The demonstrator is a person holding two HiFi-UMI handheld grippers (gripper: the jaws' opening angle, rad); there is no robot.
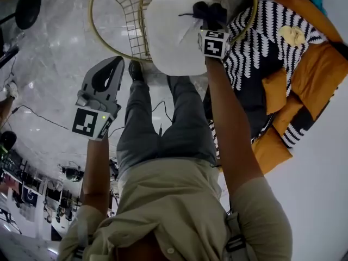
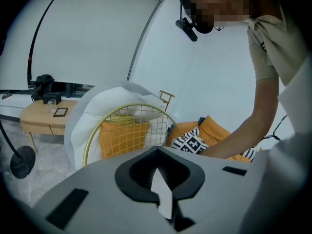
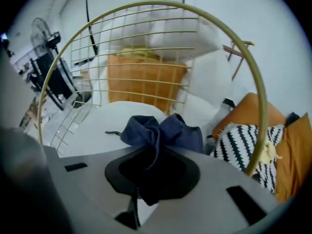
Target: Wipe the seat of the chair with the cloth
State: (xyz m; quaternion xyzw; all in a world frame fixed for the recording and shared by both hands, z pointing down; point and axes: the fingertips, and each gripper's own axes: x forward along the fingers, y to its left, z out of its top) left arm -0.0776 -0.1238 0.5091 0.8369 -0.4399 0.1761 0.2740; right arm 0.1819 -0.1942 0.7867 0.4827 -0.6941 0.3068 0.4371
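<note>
The chair has a round gold wire frame (image 1: pixel 109 42) (image 3: pixel 258 82) and a white seat cushion (image 1: pixel 168 31) (image 3: pixel 97 126). My right gripper (image 1: pixel 209 18) (image 3: pixel 153 150) is over the right side of the seat, shut on a bunched dark blue cloth (image 1: pixel 209 10) (image 3: pixel 161 130). The cloth hangs forward from the jaws, at or just above the white seat. My left gripper (image 1: pixel 118 60) (image 2: pixel 157 150) is held off to the left of the chair over the floor, its jaws shut with nothing in them. An orange cushion (image 3: pixel 141 82) (image 2: pixel 122 135) leans against the wire back.
A black-and-white patterned cushion (image 1: pixel 255 42) lies on an orange lounger (image 1: pixel 315 75) right beside the chair. The person's legs (image 1: pixel 163 124) stand just in front of the seat. A cable (image 1: pixel 38 116) runs over the marble floor. A low wooden table (image 2: pixel 44 113) stands behind the chair.
</note>
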